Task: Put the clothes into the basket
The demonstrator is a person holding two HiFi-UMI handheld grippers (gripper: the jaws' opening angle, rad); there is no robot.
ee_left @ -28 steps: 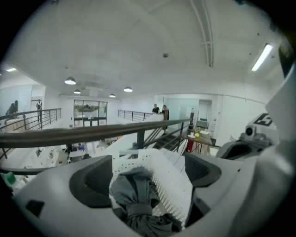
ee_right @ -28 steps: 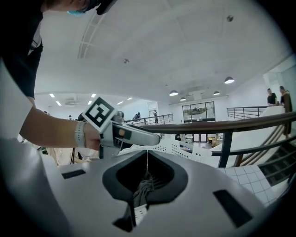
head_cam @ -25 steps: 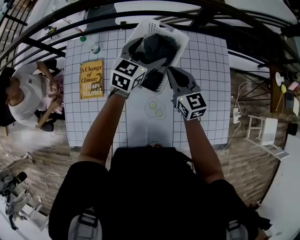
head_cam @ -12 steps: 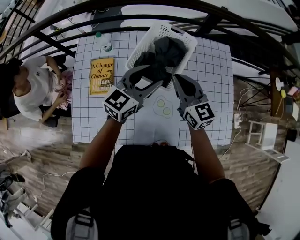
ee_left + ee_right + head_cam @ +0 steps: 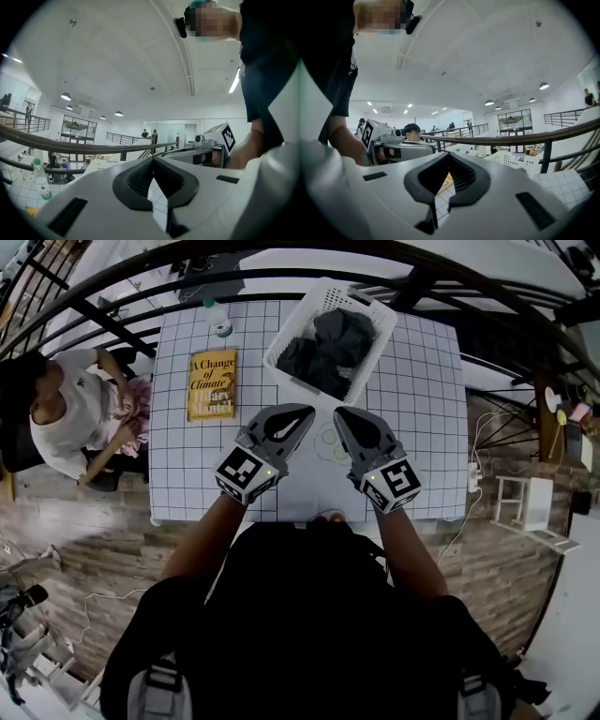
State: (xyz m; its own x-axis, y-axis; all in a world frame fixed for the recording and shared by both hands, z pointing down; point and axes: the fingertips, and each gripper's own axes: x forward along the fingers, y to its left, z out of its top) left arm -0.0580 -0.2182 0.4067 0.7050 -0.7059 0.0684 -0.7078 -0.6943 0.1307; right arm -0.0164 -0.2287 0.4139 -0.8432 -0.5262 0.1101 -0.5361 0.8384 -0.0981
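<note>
The white slotted basket [image 5: 370,317] stands at the far middle of the gridded table, and the dark clothes [image 5: 323,345] lie heaped inside it. Both grippers hover side by side over the table's near half, short of the basket. My left gripper [image 5: 305,412] has just been closing and is now shut with nothing between its jaws; in the left gripper view its tips [image 5: 152,160] meet. My right gripper [image 5: 339,414] is also shut and empty, its tips [image 5: 449,155] touching. The basket's rim [image 5: 512,159] shows beyond the right gripper.
A yellow book [image 5: 211,383] lies at the table's left, with a clear bottle [image 5: 218,322] behind it. Pale egg-shaped marks [image 5: 330,442] sit on the cloth between the grippers. A seated person [image 5: 66,418] is left of the table. Dark railings curve behind it.
Both grippers have drawn back from the basket toward the table's near edge. The left jaws, open over the clothes before, have closed empty. The clothes stay in the basket.
</note>
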